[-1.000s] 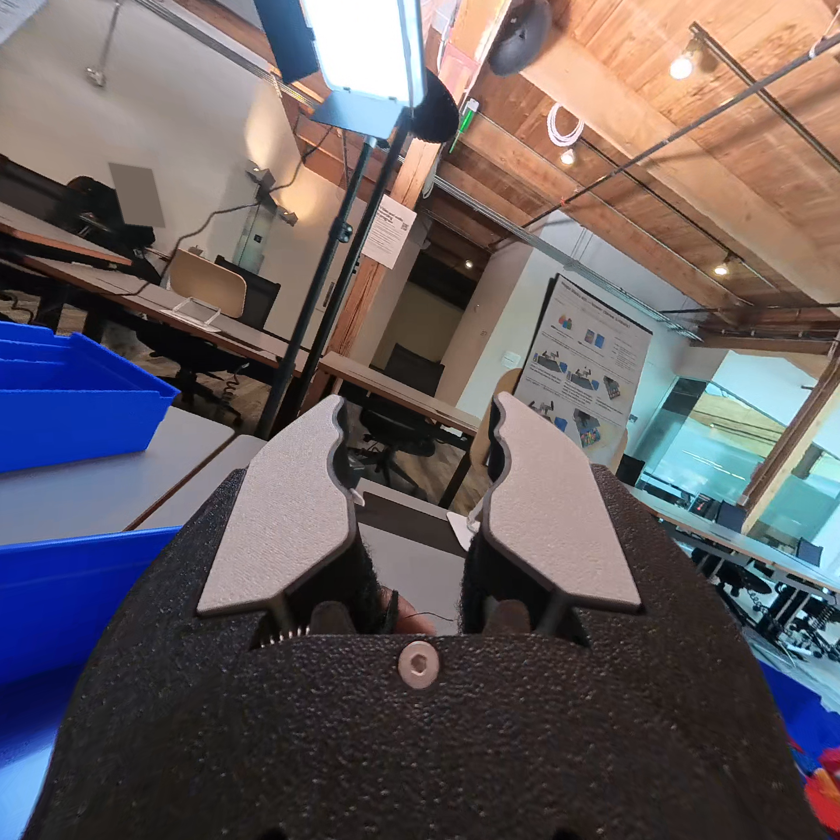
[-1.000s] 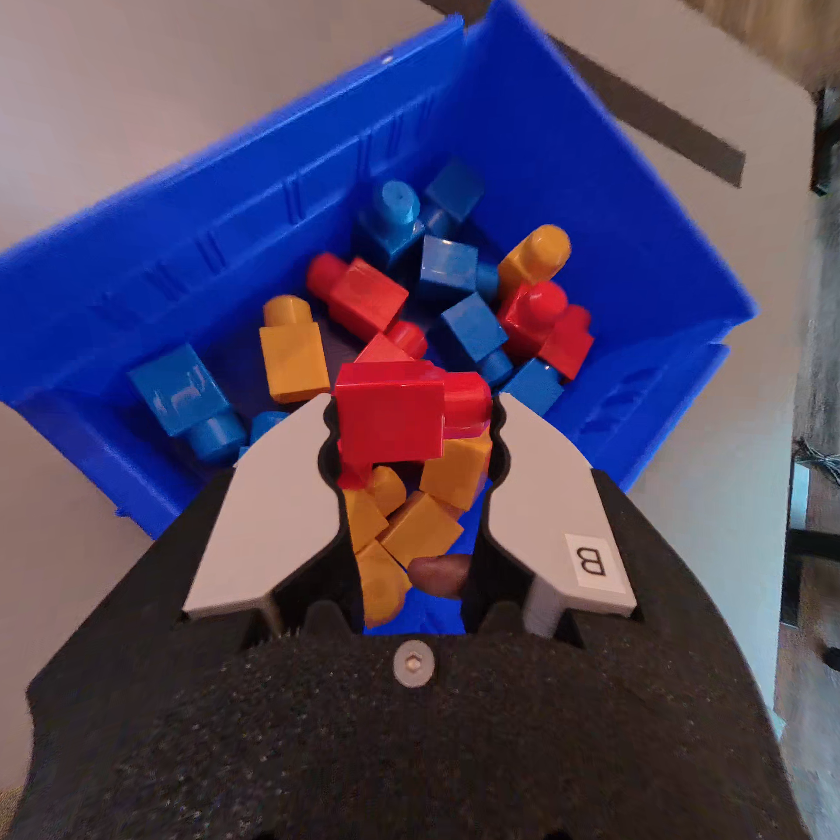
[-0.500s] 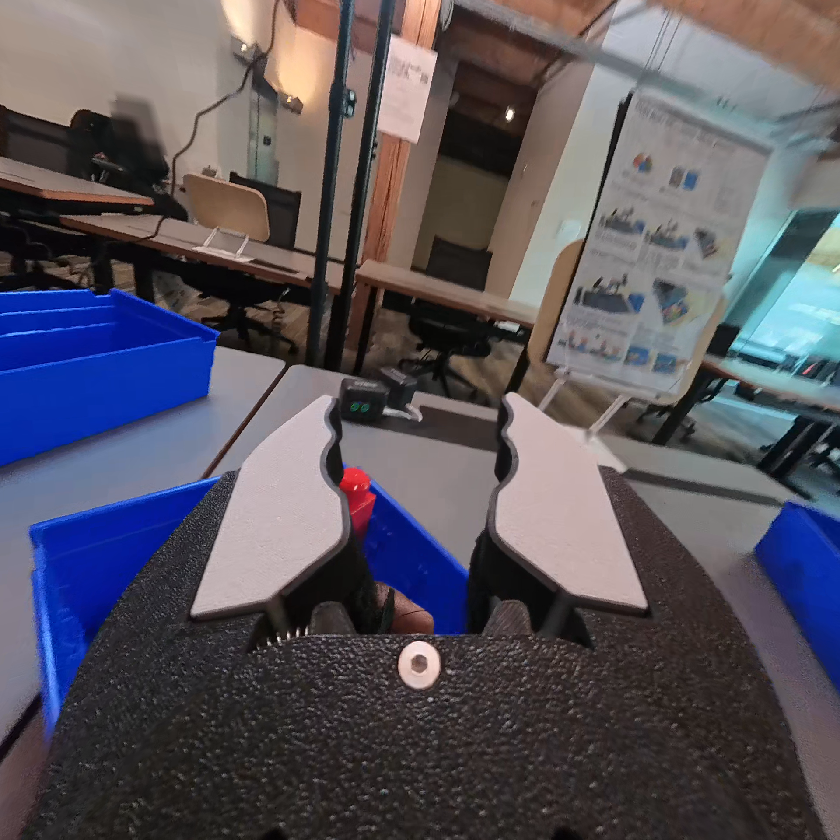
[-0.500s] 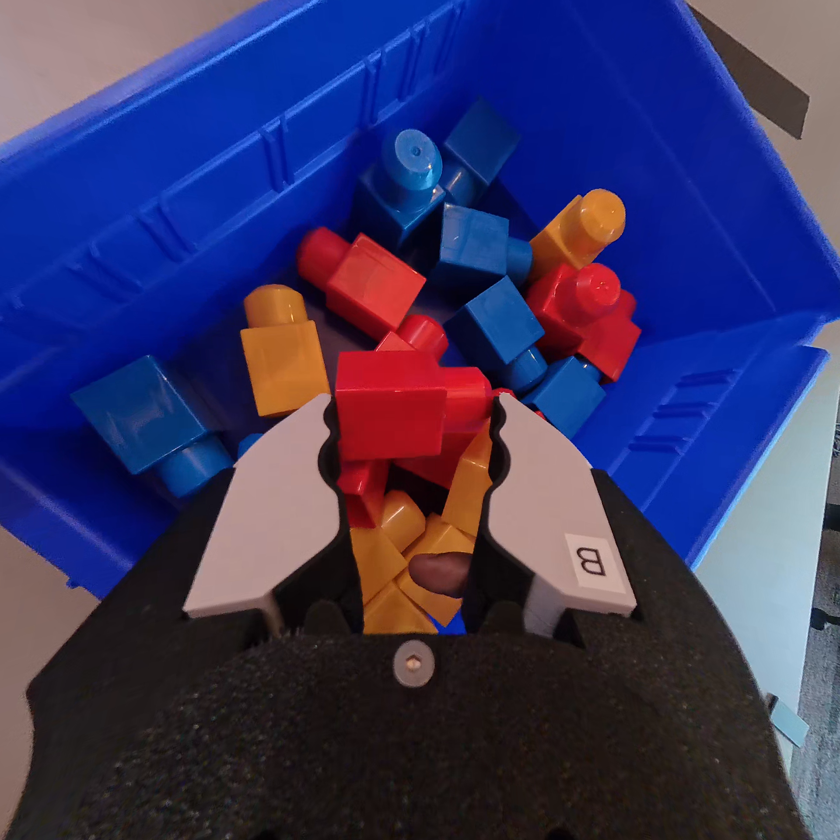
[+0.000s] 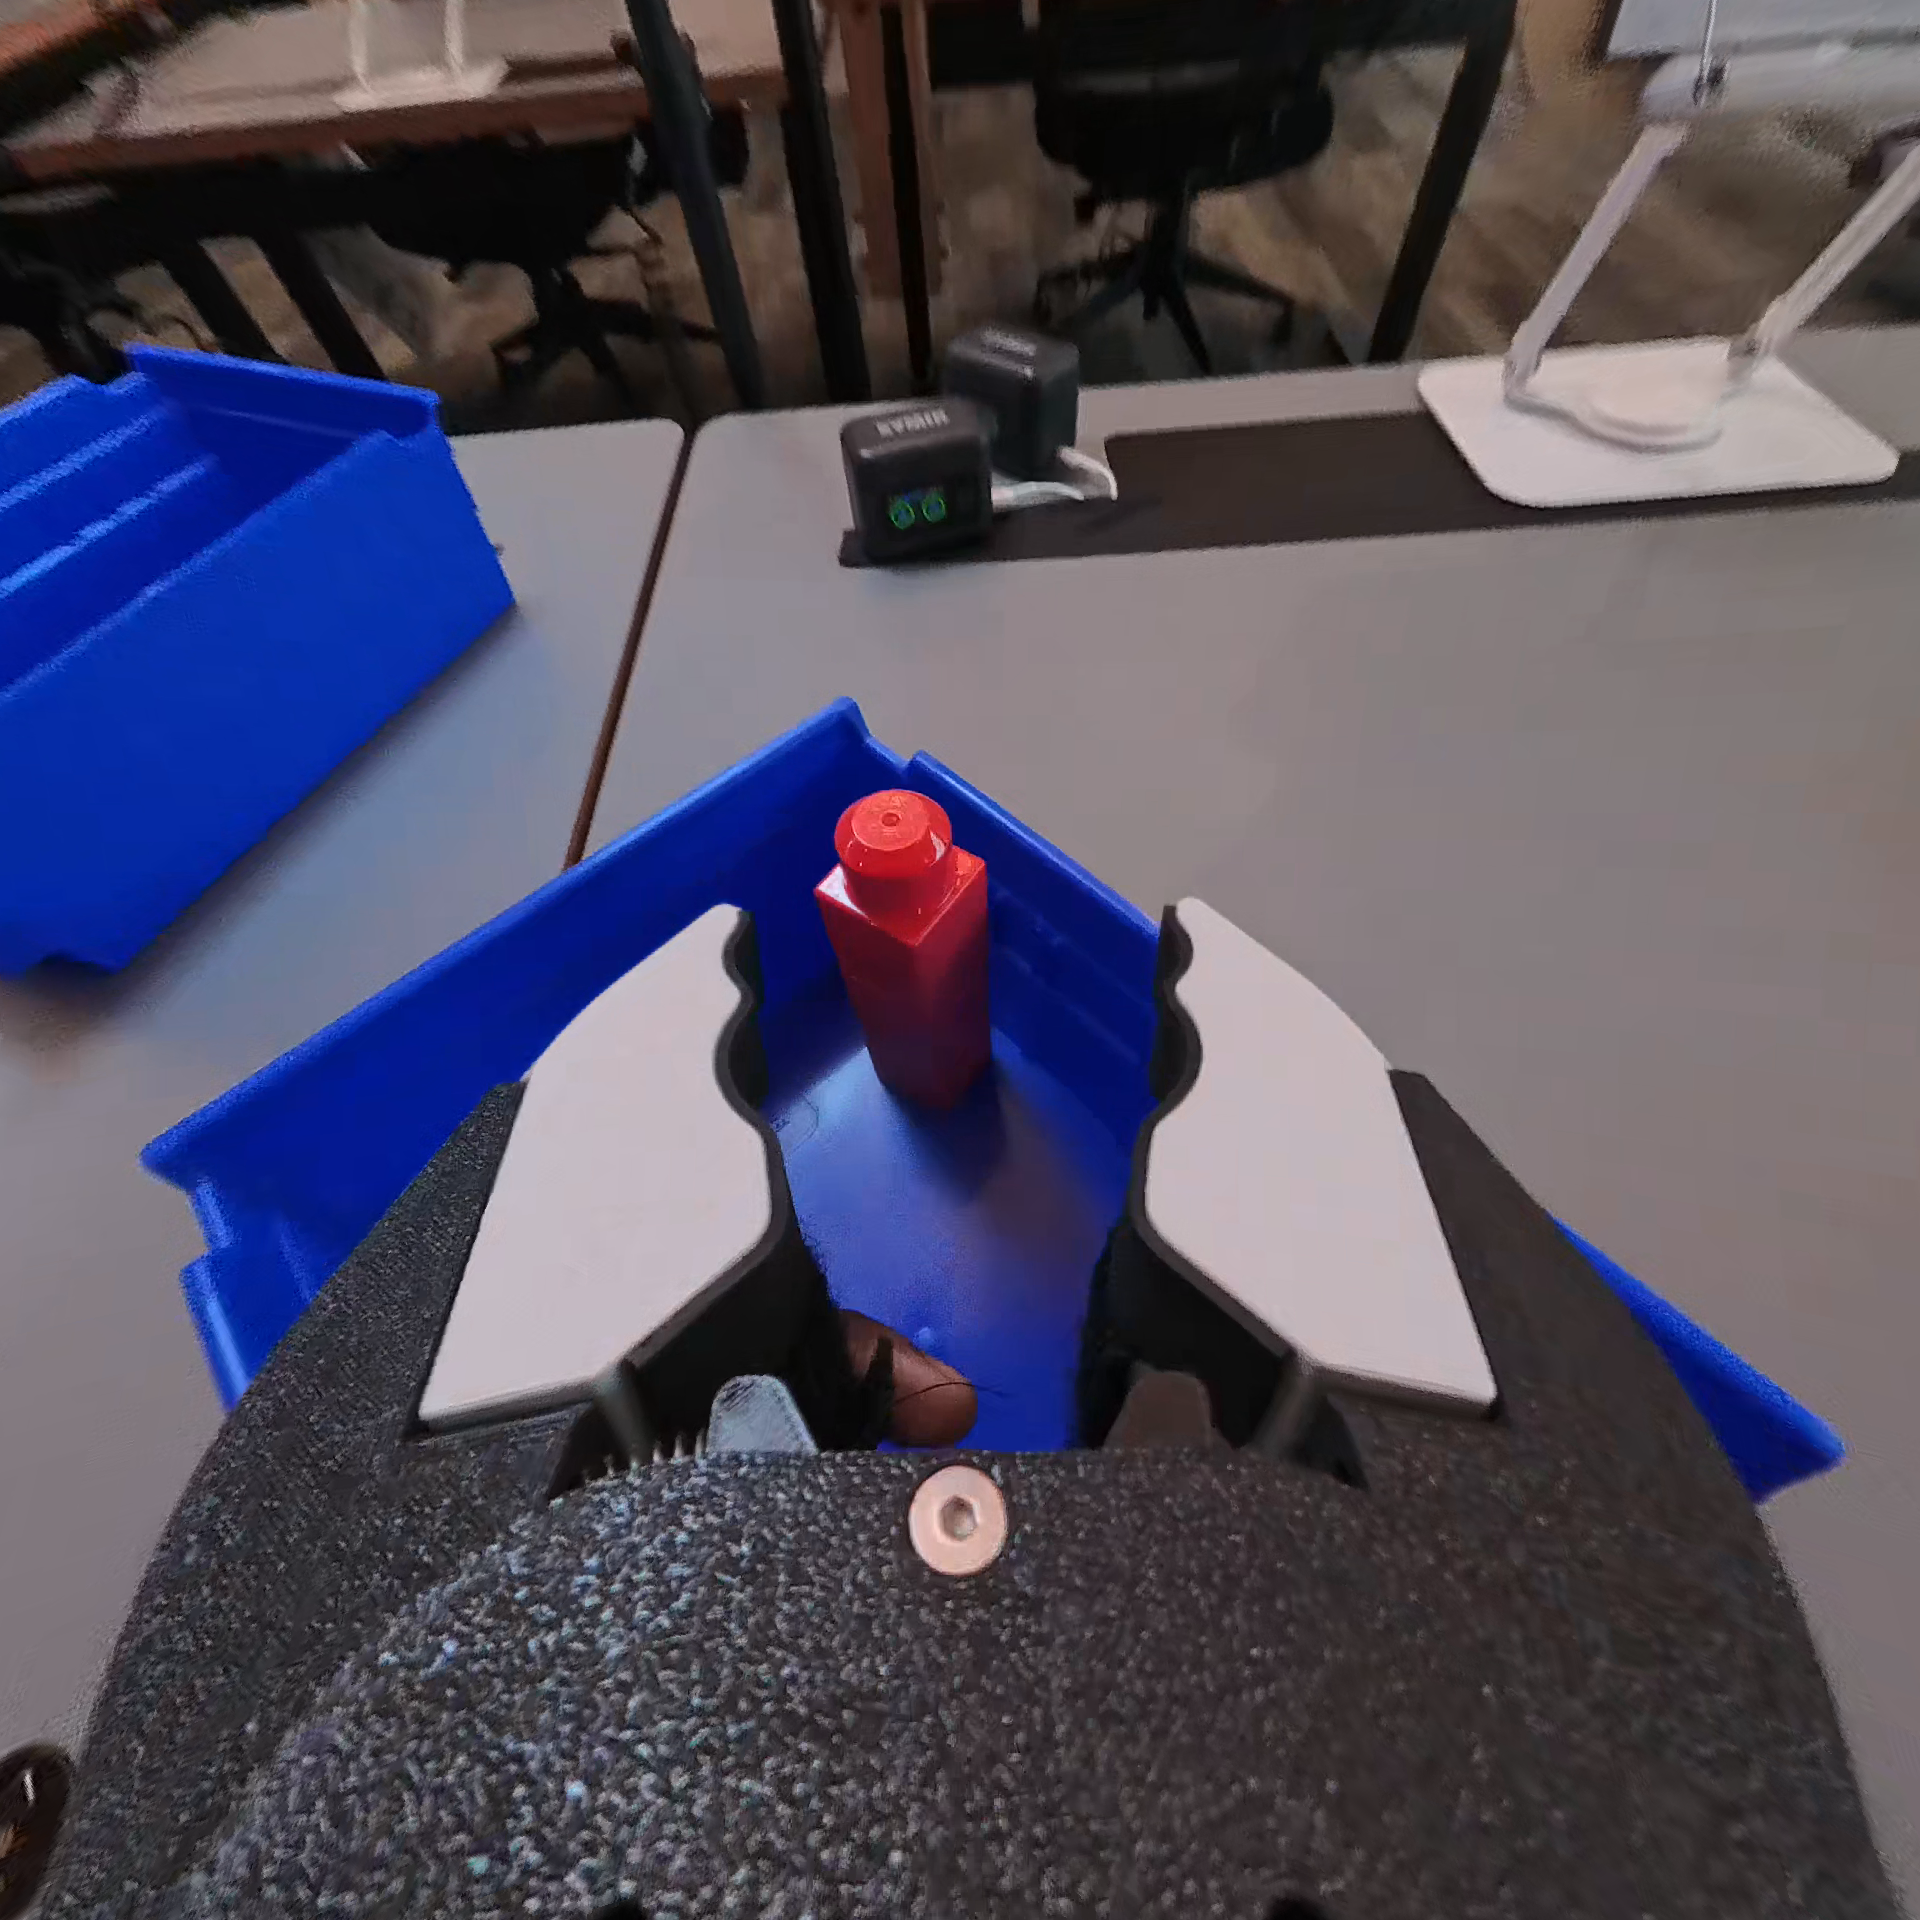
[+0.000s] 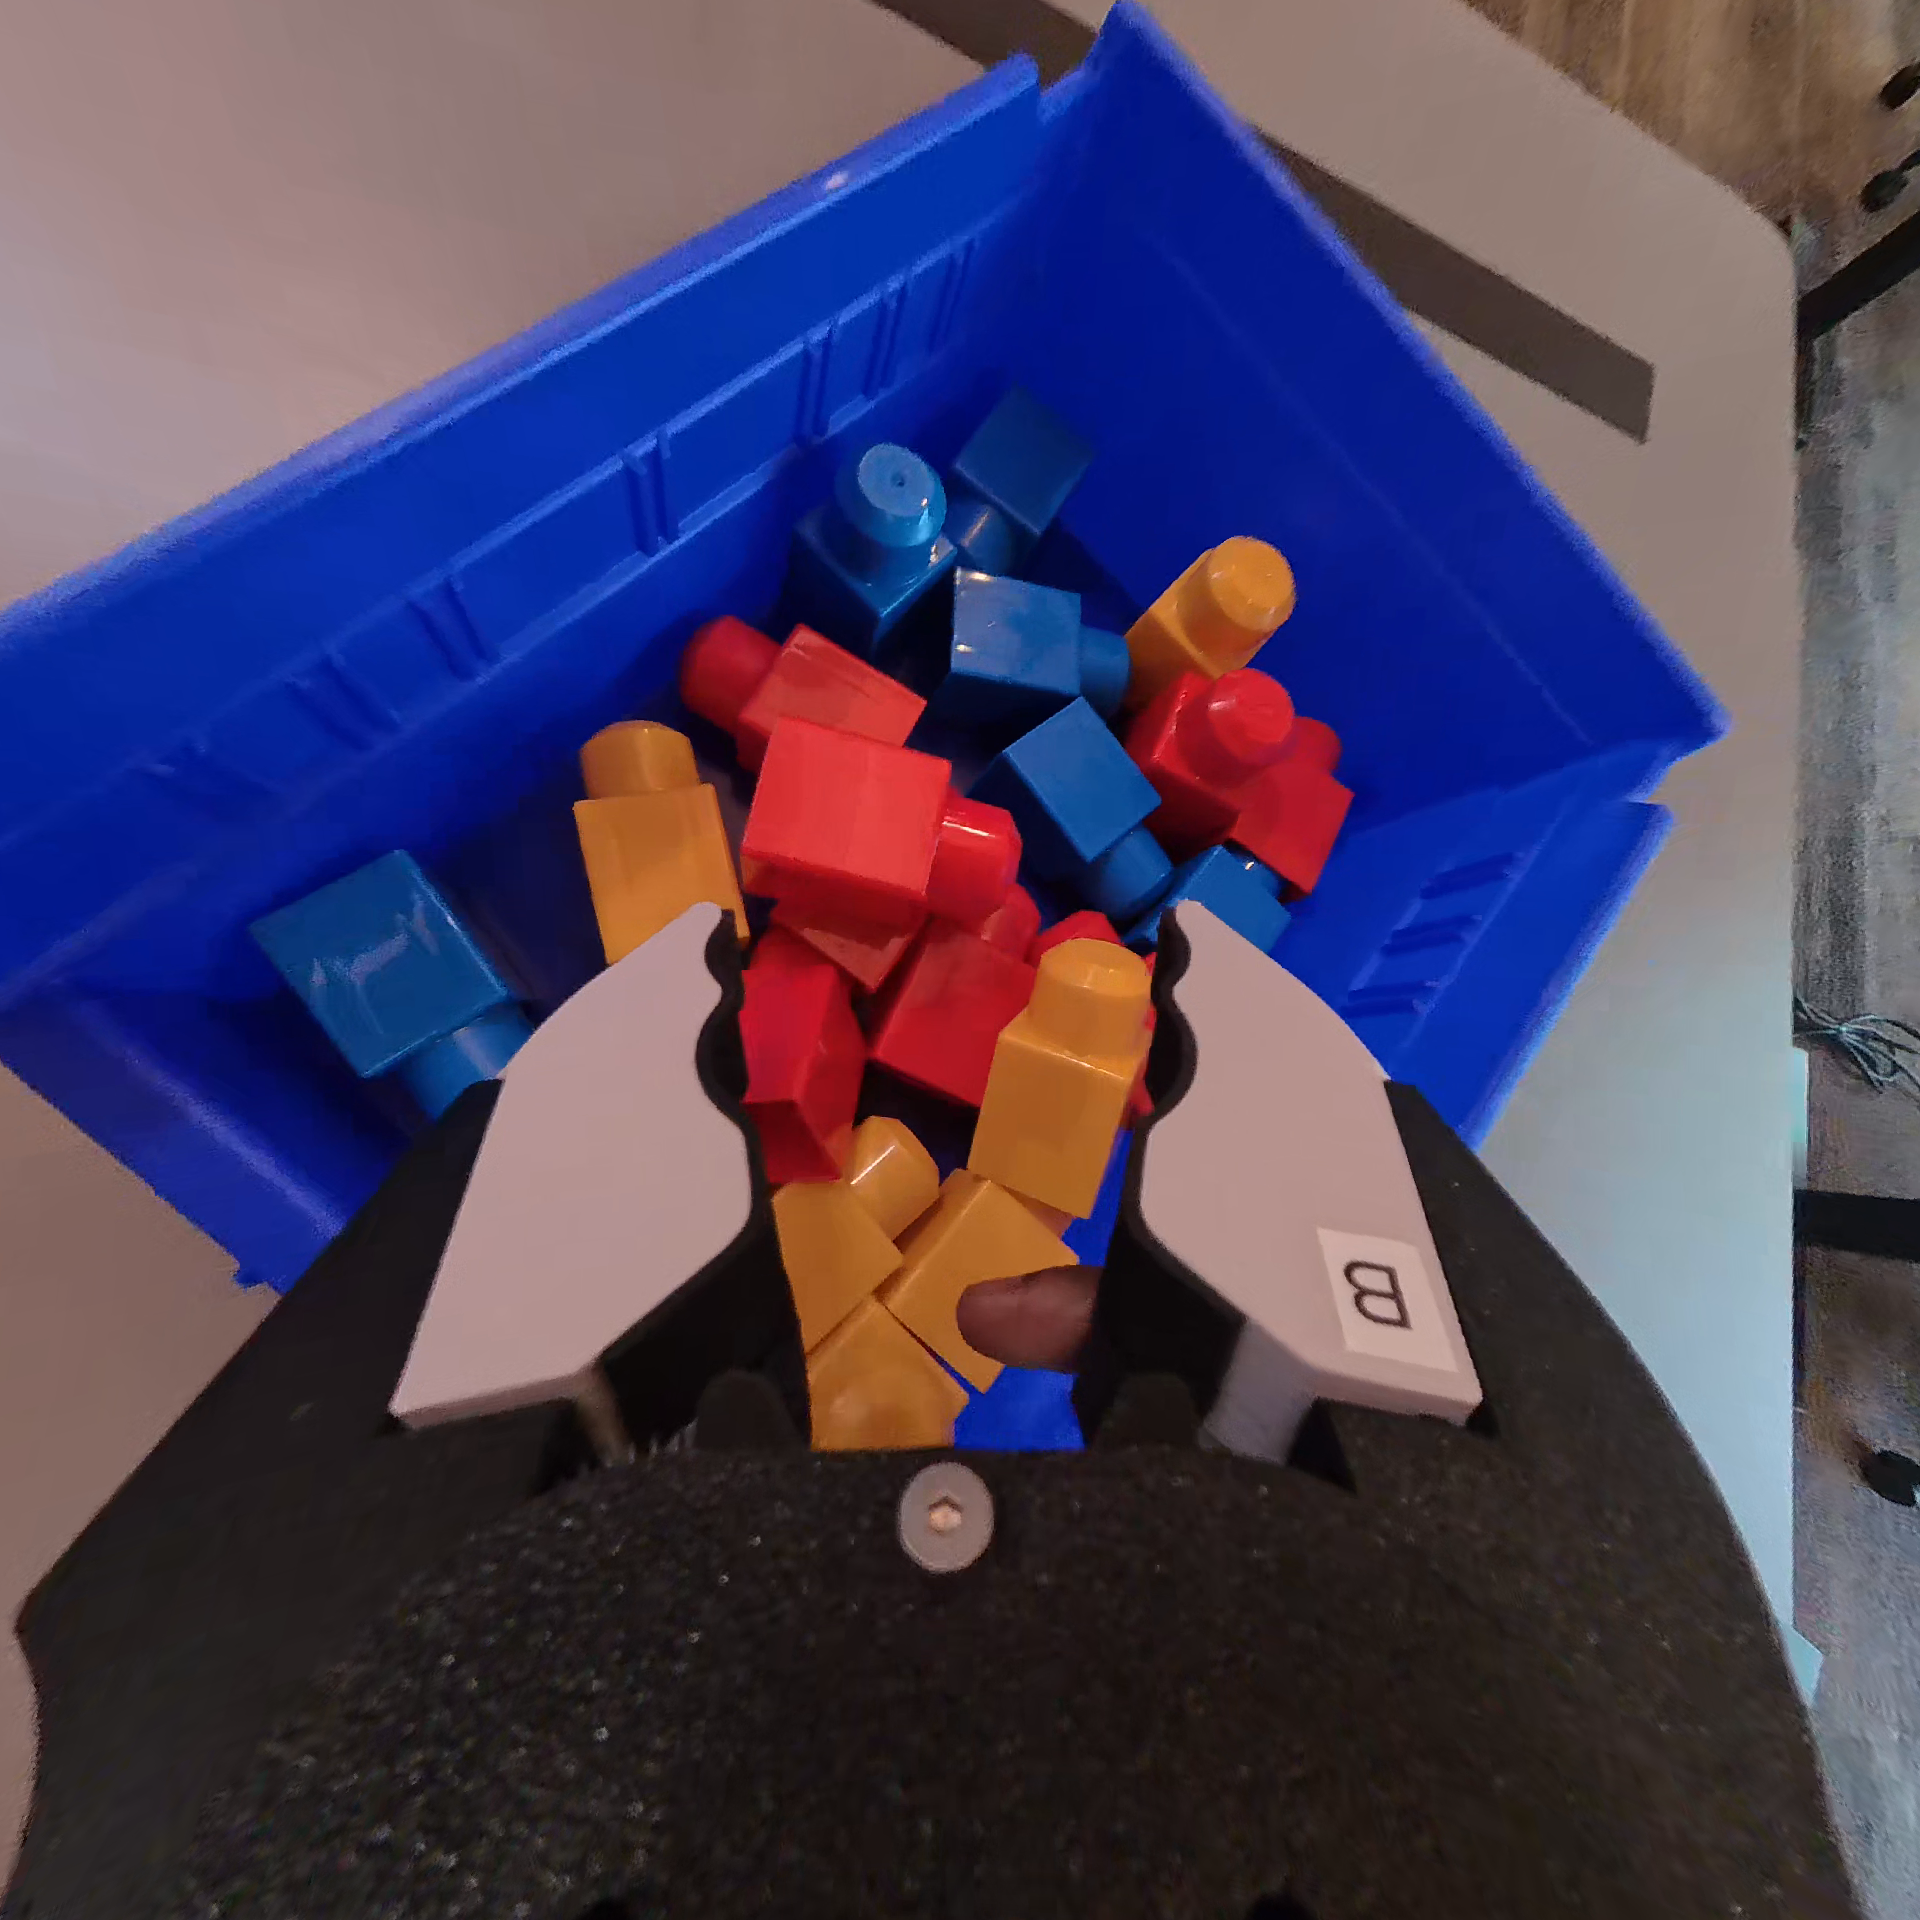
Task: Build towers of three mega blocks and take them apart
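Observation:
In the left wrist view a tall red tower of blocks (image 5: 914, 966) stands upright in the far corner of a blue bin (image 5: 468, 997). My left gripper (image 5: 954, 920) hovers over this bin, open and empty, with the tower just past its fingertips and touching neither. In the right wrist view my right gripper (image 6: 945, 920) is open over another blue bin (image 6: 520, 520) filled with several loose red, blue and yellow blocks. A red block (image 6: 847, 821) lies on top of the pile just beyond the fingertips. A yellow block (image 6: 1070, 1081) stands in the pile next to the right finger (image 6: 1268, 1091).
A second blue bin (image 5: 208, 623) stands on the grey table at the left. A black device (image 5: 914, 488) and a white stand base (image 5: 1662, 426) sit on a dark mat at the table's far side. The table's edge (image 6: 1782, 623) runs down the right of the right wrist view.
My left gripper has tipped down from the room to the bin with the red tower and opened a little. My right gripper opened wider and the red block left its grasp onto the pile.

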`<state>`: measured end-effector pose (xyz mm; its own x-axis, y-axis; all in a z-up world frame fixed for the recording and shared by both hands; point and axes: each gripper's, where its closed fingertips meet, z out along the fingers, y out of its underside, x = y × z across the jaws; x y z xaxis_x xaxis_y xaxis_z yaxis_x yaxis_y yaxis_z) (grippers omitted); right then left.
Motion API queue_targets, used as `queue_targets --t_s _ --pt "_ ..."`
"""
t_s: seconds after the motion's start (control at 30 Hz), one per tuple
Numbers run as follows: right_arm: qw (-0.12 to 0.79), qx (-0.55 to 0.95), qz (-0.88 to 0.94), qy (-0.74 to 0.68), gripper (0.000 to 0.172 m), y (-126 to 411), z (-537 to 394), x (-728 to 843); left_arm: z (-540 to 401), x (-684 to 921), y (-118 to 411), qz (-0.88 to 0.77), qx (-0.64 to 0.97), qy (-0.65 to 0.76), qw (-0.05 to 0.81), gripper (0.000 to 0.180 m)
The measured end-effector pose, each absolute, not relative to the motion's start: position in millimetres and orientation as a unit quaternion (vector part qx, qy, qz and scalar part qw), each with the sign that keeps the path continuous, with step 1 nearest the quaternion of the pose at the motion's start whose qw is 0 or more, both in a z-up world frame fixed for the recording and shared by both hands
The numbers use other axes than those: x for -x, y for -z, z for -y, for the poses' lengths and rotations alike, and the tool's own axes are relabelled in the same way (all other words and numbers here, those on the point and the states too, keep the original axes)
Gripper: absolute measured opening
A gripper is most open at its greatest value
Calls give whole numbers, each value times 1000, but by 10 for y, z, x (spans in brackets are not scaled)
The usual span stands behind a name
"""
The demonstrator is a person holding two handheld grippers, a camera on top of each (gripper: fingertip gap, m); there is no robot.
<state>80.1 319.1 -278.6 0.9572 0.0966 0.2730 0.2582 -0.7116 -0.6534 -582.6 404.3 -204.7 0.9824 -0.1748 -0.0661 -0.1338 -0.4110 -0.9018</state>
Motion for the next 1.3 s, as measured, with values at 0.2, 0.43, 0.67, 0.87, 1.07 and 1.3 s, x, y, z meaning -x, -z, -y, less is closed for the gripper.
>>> queue_targets --t_s 0.2,0.43,0.67,0.87,1.07,1.3 --pt "408 902 97 104 72 2569 -3152 -802 -4420 5904 2463 -154 866 33 474 66" --pt "425 891 118 110 70 2440 -3128 -722 -4531 5799 2632 -181 859 85 471 38" --pt "583 780 227 18 63 1876 -3256 136 -4017 5405 1187 -107 691 203 686 36" --pt "710 605 357 -51 64 1396 -3012 1260 -3467 4861 465 -63 540 391 742 36" --pt "786 450 422 -33 62 1170 -2573 2068 -3151 3766 456 -52 453 682 572 36" --pt "808 389 443 18 59 1117 -2393 2248 -2970 2888 734 -100 480 753 438 36"
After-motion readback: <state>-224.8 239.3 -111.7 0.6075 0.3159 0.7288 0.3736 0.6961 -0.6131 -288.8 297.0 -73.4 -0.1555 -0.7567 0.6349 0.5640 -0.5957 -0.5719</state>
